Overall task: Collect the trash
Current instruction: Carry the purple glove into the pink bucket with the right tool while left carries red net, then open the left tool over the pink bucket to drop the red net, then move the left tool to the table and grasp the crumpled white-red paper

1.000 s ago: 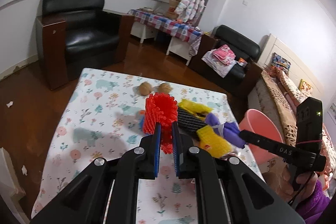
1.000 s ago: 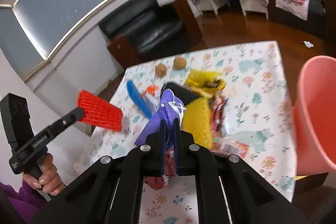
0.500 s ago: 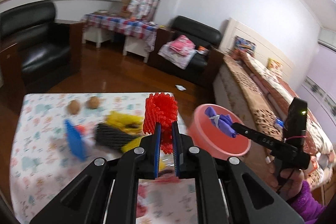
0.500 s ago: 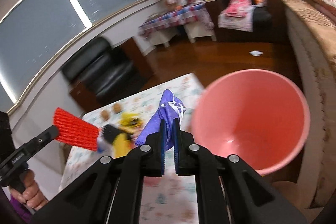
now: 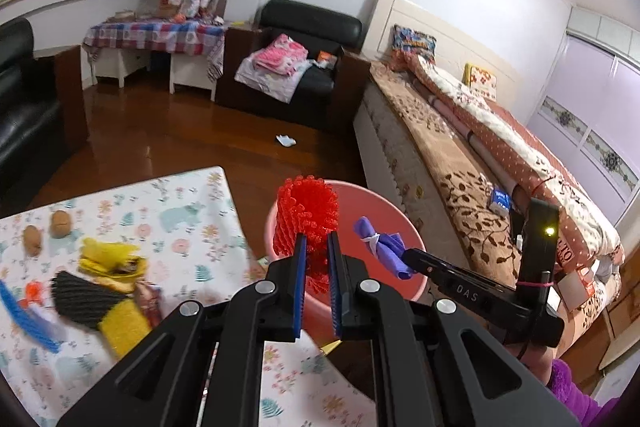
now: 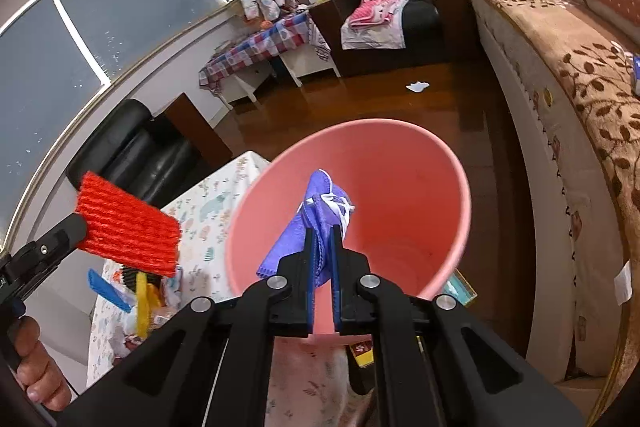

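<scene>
My left gripper [image 5: 317,241] is shut on a red foam net sleeve [image 5: 306,213], held over the near rim of the pink bucket [image 5: 394,215]. In the right wrist view that sleeve [image 6: 128,227] hangs to the left of the bucket [image 6: 420,195]. My right gripper [image 6: 322,237] is shut on a purple cloth scrap tied with white string [image 6: 324,207], over the bucket's open mouth; from the left it shows as a purple bundle [image 5: 382,245] at the tip of the other gripper. More trash lies on the floral tablecloth [image 5: 192,227]: a yellow wrapper [image 5: 108,255], a black net [image 5: 84,297], a yellow net [image 5: 124,325], a blue strip [image 5: 28,315].
Two brown round things [image 5: 46,229] lie at the table's far side. A bed [image 5: 480,163] runs along the right, close to the bucket. A black armchair [image 5: 308,67] with clothes and a checked side table [image 5: 156,39] stand across the wooden floor. White paper [image 5: 286,140] lies on the floor.
Both grippers swung right from above the table's trash pile to the pink bucket, each still shut on its piece. The purple scrap now hangs over the bucket's mouth, the red sleeve at its rim.
</scene>
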Available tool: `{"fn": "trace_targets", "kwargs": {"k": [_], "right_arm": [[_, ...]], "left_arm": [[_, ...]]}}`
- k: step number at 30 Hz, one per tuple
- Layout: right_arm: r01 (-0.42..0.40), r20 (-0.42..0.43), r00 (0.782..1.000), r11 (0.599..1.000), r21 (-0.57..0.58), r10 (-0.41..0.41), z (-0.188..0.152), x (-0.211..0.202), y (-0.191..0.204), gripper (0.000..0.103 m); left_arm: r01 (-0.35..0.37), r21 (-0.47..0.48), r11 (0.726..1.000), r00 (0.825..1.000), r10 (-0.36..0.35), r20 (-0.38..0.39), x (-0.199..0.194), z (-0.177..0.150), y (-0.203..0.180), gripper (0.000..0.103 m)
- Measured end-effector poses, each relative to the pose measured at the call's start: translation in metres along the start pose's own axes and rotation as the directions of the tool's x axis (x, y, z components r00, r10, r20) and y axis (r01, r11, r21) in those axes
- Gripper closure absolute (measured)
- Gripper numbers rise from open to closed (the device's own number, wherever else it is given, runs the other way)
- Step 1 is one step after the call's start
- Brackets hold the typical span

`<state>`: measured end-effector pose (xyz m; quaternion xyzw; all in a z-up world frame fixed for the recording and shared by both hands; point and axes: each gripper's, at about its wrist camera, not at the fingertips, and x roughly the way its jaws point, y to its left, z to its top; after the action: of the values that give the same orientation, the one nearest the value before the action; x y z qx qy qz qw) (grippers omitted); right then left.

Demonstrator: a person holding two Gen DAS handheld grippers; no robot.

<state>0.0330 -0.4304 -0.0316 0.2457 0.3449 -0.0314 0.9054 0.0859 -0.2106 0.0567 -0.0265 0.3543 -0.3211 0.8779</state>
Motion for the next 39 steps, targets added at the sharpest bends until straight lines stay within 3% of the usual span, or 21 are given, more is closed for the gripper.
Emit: {"fn": "trace_targets", "kwargs": {"k": [12, 15, 16, 19, 23, 25, 27, 29, 35, 39], "right_arm": [[0.014, -0.035, 0.999, 1.0, 0.004, -0.014, -0.003, 0.013, -0.015, 0.096], [0.025, -0.04, 0.999, 1.0, -0.005, -0.025, -0.002, 0.014, -0.013, 0.096], [0.024, -0.041, 0.999, 1.0, -0.006, -0.024, -0.002, 0.015, -0.012, 0.096], [0.032, -0.039, 0.999, 0.999, -0.012, -0.032, -0.001, 0.016, -0.01, 0.095], [0.053, -0.032, 0.998, 0.998, -0.022, -0.054, -0.001, 0.014, -0.006, 0.094], [0.052, -0.032, 0.998, 0.998, -0.019, -0.053, -0.001, 0.013, -0.005, 0.09], [0.042, -0.026, 0.999, 0.999, -0.02, -0.043, -0.002, 0.011, -0.003, 0.08], [0.02, -0.015, 1.0, 0.999, -0.026, -0.021, -0.002, 0.007, 0.001, 0.075], [-0.022, 0.002, 1.0, 0.998, -0.057, 0.023, -0.005, -0.002, 0.02, 0.068], [-0.049, 0.012, 0.999, 0.996, -0.074, 0.05, -0.008, -0.007, 0.035, 0.068]], "left_arm": [[0.005, 0.001, 1.0, 0.99, -0.005, -0.143, 0.074, -0.015, -0.008, 0.093], [0.006, 0.002, 1.0, 0.988, -0.005, -0.153, 0.077, -0.017, -0.007, 0.089], [0.008, 0.0, 1.0, 0.988, -0.007, -0.153, 0.077, -0.017, -0.007, 0.083], [0.006, 0.001, 1.0, 0.99, -0.006, -0.14, 0.073, -0.017, -0.005, 0.074], [0.01, -0.004, 1.0, 0.991, -0.011, -0.13, 0.067, -0.014, -0.003, 0.073], [0.008, -0.01, 1.0, 0.993, -0.01, -0.121, 0.062, -0.011, -0.001, 0.073], [0.003, -0.015, 1.0, 0.994, -0.005, -0.111, 0.056, -0.009, 0.001, 0.072], [-0.008, -0.019, 1.0, 0.996, 0.006, -0.093, 0.046, -0.006, 0.005, 0.066], [-0.086, -0.021, 0.996, 0.996, 0.085, -0.035, 0.004, -0.004, 0.026, 0.056], [-0.174, -0.055, 0.983, 0.985, 0.174, 0.0, -0.035, -0.01, 0.055, 0.054]]}}
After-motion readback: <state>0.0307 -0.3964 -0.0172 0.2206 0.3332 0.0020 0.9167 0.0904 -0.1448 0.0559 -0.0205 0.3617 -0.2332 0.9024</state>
